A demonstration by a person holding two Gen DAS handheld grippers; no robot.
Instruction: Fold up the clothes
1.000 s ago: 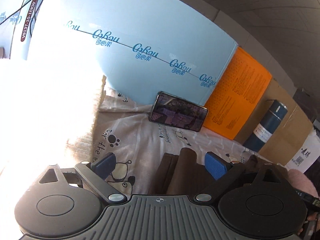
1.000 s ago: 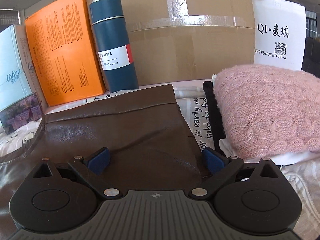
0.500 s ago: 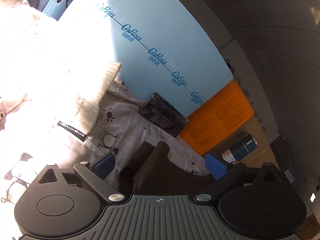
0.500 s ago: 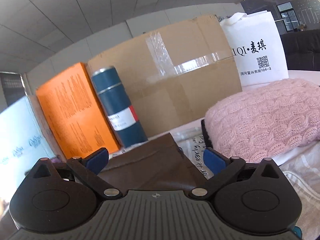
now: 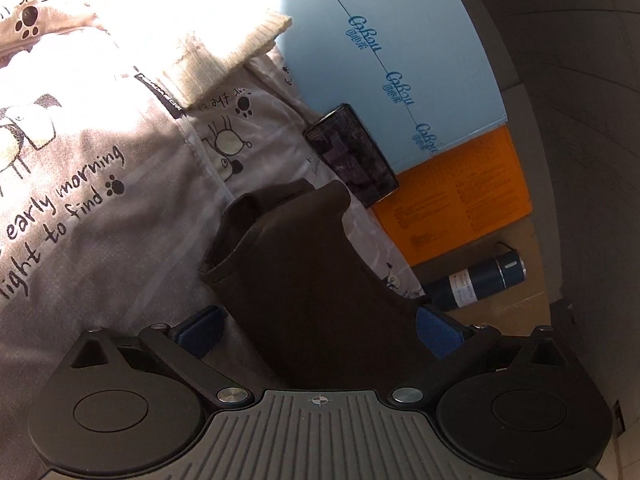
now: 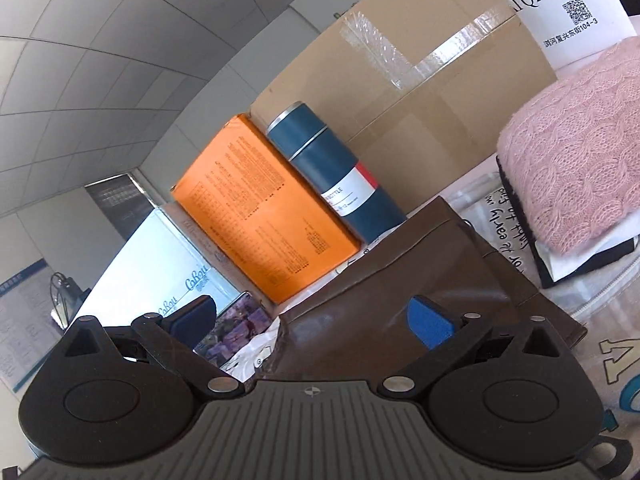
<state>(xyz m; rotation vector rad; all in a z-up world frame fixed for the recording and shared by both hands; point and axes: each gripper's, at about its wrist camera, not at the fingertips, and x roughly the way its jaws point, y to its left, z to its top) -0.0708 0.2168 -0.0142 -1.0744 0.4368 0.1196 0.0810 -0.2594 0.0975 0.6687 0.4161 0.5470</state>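
Lying on the printed sheet (image 5: 132, 216), the brown garment (image 5: 304, 264) sits straight ahead of both tongs. The left tongs (image 5: 316, 326) stand open with the garment's raised end between the pads, not pinched. The right tongs (image 6: 312, 320) are open too, just above its flat part (image 6: 400, 280). Its long axis seems to run from the left tongs toward the bottle (image 6: 336, 176); the left hand looks nearer to the loose end.

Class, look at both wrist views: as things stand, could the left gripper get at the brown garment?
Probably yes. The left gripper is open, its pads on either side of the brown garment, which rises between them on the printed bedsheet. Nothing lies between.
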